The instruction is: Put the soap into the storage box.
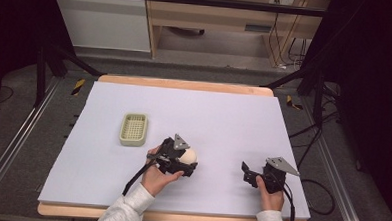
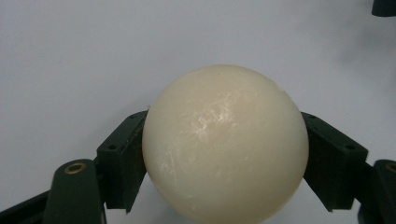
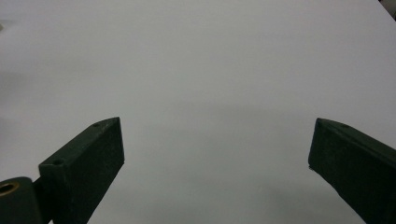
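A cream-white ball [image 2: 225,142] sits squeezed between the two black jaws of my left gripper [image 2: 224,158], which is shut on it. From above, the same ball [image 1: 189,155] shows near the table's middle front, in the left gripper [image 1: 187,162] held by a hand in a white sleeve. My right gripper [image 1: 248,174] rests at the front right, its jaws wide apart. In the right gripper view its fingers [image 3: 88,163] stand over bare white sheet with nothing between them; the right gripper [image 3: 217,154] is open.
A small pale-green ribbed tray [image 1: 133,129] lies left of the ball on the white sheet [image 1: 218,116]. The wooden table edge [image 1: 185,84] runs along the back. Dark frame posts and cables stand around the table.
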A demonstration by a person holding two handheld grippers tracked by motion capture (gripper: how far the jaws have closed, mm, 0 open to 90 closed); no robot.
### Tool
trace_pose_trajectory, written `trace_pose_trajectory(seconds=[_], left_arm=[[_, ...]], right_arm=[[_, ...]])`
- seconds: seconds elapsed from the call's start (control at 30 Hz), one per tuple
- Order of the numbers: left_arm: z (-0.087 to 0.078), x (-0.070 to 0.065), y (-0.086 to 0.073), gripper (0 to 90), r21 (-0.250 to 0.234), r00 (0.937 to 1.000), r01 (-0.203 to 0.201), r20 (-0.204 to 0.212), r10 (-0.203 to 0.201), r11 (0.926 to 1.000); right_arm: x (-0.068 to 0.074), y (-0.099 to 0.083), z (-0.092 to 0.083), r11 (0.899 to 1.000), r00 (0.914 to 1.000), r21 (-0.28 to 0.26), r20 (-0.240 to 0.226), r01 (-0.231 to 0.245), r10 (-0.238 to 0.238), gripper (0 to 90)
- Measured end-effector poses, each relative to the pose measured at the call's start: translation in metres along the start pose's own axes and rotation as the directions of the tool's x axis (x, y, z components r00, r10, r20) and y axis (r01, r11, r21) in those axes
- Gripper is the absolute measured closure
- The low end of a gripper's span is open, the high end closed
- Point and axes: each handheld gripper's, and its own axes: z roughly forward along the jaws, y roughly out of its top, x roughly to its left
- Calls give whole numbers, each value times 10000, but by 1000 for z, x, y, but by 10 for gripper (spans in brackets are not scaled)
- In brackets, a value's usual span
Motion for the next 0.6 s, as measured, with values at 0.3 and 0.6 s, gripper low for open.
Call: trace_pose_trajectory(seconds=[0.3, 0.6], left_arm=[[-15, 18, -2, 239, 46, 9995, 21, -307, -20, 10000], [-27, 41, -9, 239, 52, 9977, 338, -591, -334, 9994]], right_arm=[[0, 0, 0, 10000, 10000, 24, 4, 9, -9, 39], [0, 0, 0, 10000, 10000, 4, -11, 6, -6, 39]])
